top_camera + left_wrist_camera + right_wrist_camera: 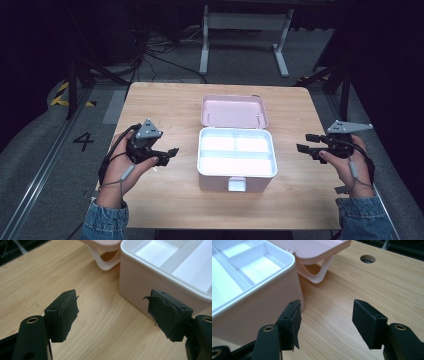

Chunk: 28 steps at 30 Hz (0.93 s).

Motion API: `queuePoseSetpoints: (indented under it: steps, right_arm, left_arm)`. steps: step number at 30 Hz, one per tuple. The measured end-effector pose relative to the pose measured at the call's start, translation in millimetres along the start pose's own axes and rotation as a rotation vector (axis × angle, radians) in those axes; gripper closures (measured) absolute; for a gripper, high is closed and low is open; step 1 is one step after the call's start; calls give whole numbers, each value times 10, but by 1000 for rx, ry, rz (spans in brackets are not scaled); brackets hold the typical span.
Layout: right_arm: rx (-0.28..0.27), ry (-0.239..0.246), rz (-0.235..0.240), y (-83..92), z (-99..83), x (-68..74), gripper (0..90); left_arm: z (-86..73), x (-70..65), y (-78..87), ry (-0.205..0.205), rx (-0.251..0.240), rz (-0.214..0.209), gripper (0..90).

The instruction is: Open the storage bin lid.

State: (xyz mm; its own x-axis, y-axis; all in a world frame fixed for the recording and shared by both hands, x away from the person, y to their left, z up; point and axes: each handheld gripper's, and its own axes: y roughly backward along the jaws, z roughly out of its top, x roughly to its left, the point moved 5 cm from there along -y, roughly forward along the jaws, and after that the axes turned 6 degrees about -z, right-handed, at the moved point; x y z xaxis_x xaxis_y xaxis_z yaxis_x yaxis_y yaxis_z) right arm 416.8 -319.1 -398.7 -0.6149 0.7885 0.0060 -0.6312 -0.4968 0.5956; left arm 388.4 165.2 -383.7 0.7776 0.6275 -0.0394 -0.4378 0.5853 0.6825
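Observation:
A pale pink storage box [236,172] stands open in the middle of the wooden table [165,107], its white tray split into compartments with nothing in them. Its pink lid [234,111] lies flat behind it. My left gripper [169,154] is left of the box, open, nothing between its jaws. In the left gripper view the box wall [140,287] is just beyond my left gripper [112,315]. My right gripper [304,142] sits right of the box, open and holding nothing. The right gripper view has the box wall [257,307] close beside my right gripper [325,316].
A white latch [236,184] sticks out of the box's front wall. The lid's carry handle [320,271] arches over the table behind the box. A round cable hole [367,258] is in the tabletop. A white table frame [245,30] stands on the floor beyond.

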Motion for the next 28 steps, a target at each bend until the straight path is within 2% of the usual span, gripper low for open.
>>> queuePoseSetpoints:
  steps: [4, 9, 10, 14, 17, 19, 21, 24, 26, 28]
  right_arm:
    - [47, 25, -14, -31, -50, -14, 406]
    - [95, 24, -11, -69, -104, -15, 400]
    - [95, 24, -11, -69, -104, -15, 400]
    - [108, 30, -9, -86, -120, -20, 396]
    - [123, 37, -8, -110, -143, -27, 396]
    - [132, 37, -7, -128, -159, -31, 394]
    - [143, 37, -7, -142, -175, -36, 392]
    - [150, 30, -10, -160, -197, -59, 391]
    - [151, 28, -11, -164, -202, -66, 392]
    - [171, 45, -38, -181, -235, -115, 401]
  left_arm:
    - [-61, 29, -78, 8, 59, 18, 243]
    - [-172, 60, -178, 8, 146, 41, 240]
    - [-172, 60, -178, 8, 146, 41, 239]
    - [-302, 88, -267, 41, 221, 28, 235]
    - [-395, 138, -331, 52, 284, 64, 219]
    - [-445, 175, -358, 62, 304, 79, 204]
    - [-496, 190, -378, 92, 317, 65, 203]
    - [-552, 205, -406, 113, 336, 52, 200]
    - [-569, 208, -419, 113, 346, 51, 198]
    - [-594, 210, -443, 108, 363, 44, 192]
